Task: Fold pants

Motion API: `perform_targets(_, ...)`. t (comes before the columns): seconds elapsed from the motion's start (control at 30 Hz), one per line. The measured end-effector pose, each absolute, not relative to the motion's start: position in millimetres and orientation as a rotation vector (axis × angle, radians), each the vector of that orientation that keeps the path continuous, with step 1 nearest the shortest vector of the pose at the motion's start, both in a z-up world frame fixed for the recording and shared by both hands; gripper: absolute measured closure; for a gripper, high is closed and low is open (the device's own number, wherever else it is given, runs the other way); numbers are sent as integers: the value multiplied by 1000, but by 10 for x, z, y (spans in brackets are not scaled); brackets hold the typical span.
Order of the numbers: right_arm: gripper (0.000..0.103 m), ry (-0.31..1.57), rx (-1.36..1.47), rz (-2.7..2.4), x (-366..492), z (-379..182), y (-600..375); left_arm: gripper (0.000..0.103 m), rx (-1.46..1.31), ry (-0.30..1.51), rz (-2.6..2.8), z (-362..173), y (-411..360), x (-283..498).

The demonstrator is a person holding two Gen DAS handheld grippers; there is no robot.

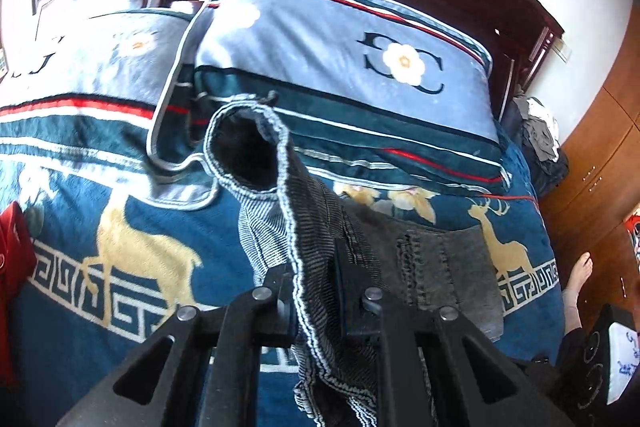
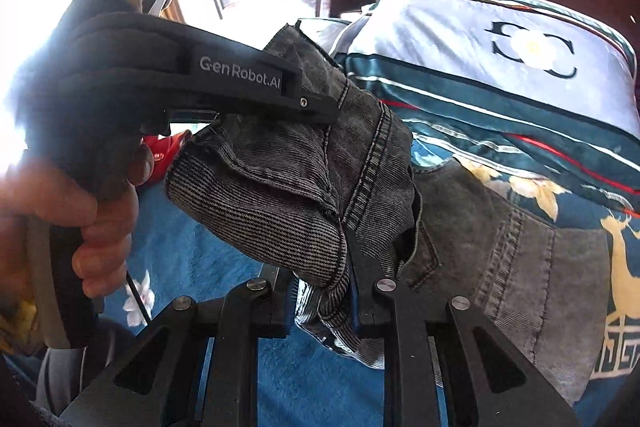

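- Left gripper (image 1: pixel 316 303) pinches the pants (image 1: pixel 436 263) at a ribbed edge; cloth hangs ahead.
- Right gripper (image 2: pixel 324 307) also clamps them, just beside the left.
- Pants' length trails right over the bed (image 1: pixel 80 347).

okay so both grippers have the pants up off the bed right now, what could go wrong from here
1. The left gripper pinches only a thin hem edge of the pants; it may slip out as the fabric is pulled.
2. The right gripper holds a bunched wad of denim, so the fold could set in crooked creases.
3. The lifted leg end hangs close to the pillow and might drag against it.
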State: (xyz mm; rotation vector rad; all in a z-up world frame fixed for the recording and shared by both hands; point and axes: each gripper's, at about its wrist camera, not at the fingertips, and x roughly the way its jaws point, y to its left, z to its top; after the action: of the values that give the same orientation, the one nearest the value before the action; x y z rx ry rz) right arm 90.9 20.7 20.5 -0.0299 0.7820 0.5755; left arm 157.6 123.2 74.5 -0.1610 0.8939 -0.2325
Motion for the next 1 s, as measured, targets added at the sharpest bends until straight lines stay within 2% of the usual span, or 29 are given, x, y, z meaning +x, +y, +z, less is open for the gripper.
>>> perform_targets(1.0, 86, 792, 138, 473, 674, 160, -744, 90, -54, 944, -374, 793, -17, 1629)
